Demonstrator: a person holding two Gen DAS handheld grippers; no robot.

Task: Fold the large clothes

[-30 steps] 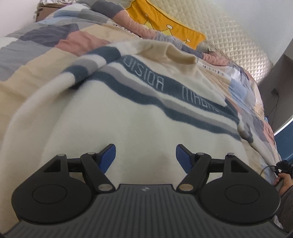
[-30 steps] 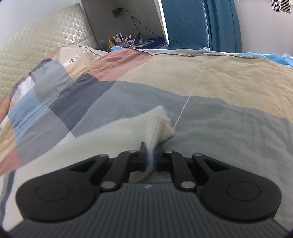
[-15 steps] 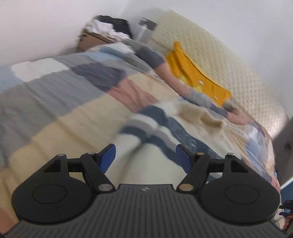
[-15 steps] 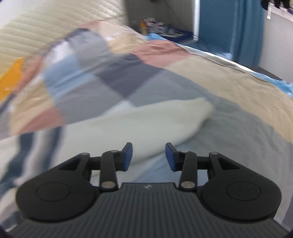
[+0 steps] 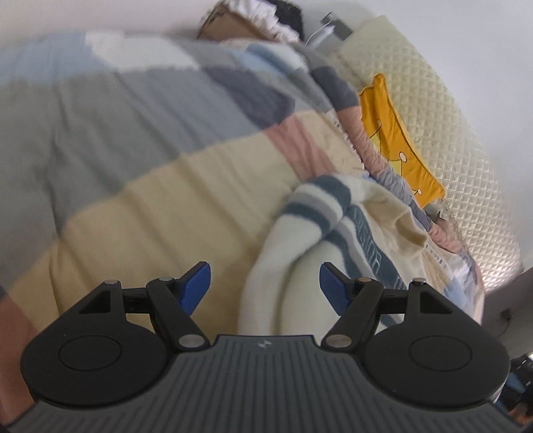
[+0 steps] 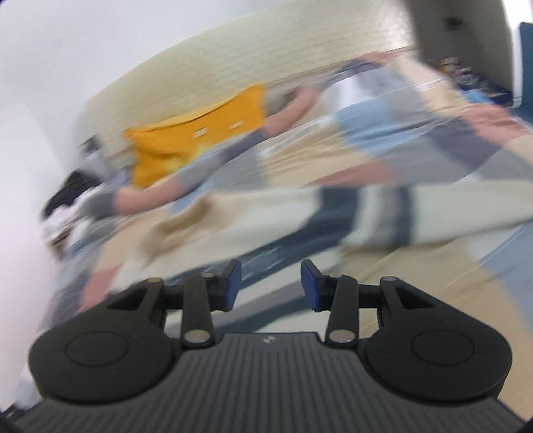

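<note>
A cream sweater with blue and grey stripes lies on the patchwork bed cover. In the left wrist view its striped sleeve runs down toward my left gripper, which hovers open above it, nothing pinched between the blue pads. The right wrist view is badly blurred: the sweater stretches across the middle, one striped sleeve reaching right. My right gripper is partly open and holds nothing, above the sweater's body.
A yellow cushion leans on the quilted cream headboard at the far side. A cardboard box with clothes stands beyond the bed's far corner. The cushion also shows in the right wrist view.
My right gripper has let go of the sleeve cuff, opened, and swung left and up toward the headboard side. My left gripper has moved left off the sweater's body and rolled, staying open.
</note>
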